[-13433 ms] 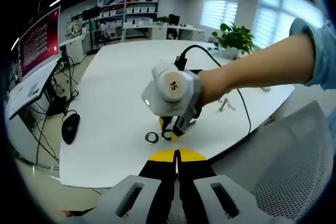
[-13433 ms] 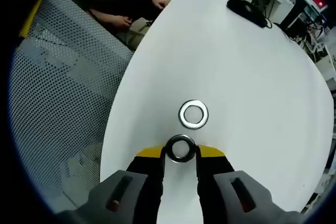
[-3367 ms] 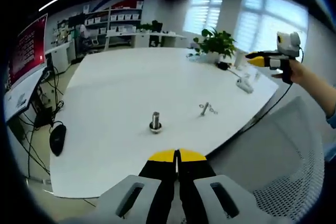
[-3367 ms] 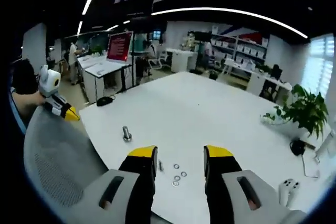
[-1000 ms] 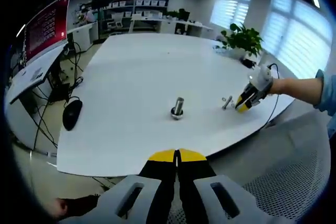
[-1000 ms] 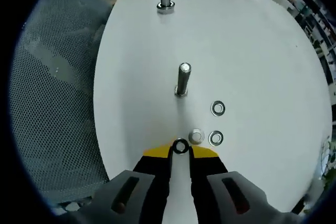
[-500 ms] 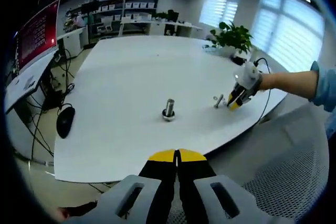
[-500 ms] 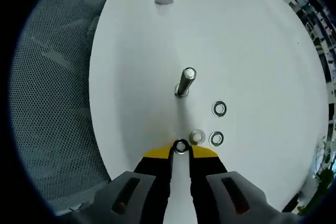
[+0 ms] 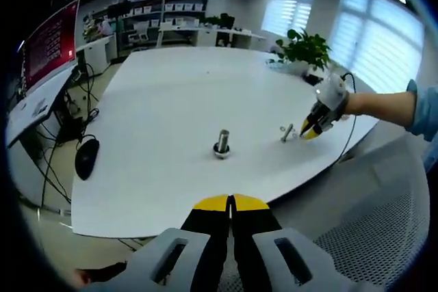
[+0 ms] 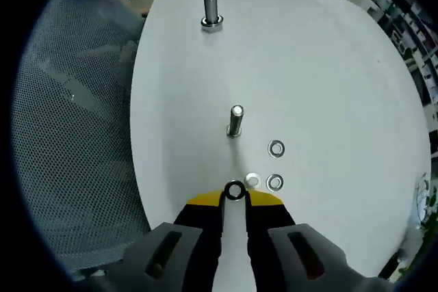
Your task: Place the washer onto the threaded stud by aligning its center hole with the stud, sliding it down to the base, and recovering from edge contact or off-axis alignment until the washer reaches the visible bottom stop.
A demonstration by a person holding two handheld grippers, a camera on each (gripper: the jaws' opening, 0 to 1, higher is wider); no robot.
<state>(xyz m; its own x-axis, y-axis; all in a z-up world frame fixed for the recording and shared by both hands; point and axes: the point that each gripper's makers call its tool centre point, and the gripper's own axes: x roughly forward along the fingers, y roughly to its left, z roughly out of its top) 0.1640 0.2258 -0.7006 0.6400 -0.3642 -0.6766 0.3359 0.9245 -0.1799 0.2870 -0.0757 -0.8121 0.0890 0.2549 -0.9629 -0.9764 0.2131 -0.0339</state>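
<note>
In the right gripper view, my right gripper (image 10: 235, 195) is shut on a small steel washer (image 10: 235, 190), held above the white table (image 10: 308, 59). Just ahead stands a bare threaded stud (image 10: 235, 121). A second stud (image 10: 211, 10) with washers at its base stands farther off. Three loose washers (image 10: 274, 165) lie right of the gripper. In the left gripper view, my left gripper (image 9: 232, 202) is shut with nothing in it, off the table's near edge. The far stud (image 9: 222, 143) stands mid-table, and the right gripper (image 9: 309, 130) hovers beside the small stud (image 9: 287, 133).
A mesh office chair (image 10: 75, 121) flanks the table's left edge in the right gripper view and the lower right (image 9: 369, 237) in the left gripper view. A computer mouse (image 9: 86, 157) lies left of the table. A potted plant (image 9: 304, 47) stands at the far side.
The right gripper has risen slightly with the washer, so the stud looks smaller and more upright. In the left gripper view it has shifted a little right. My left gripper stays shut.
</note>
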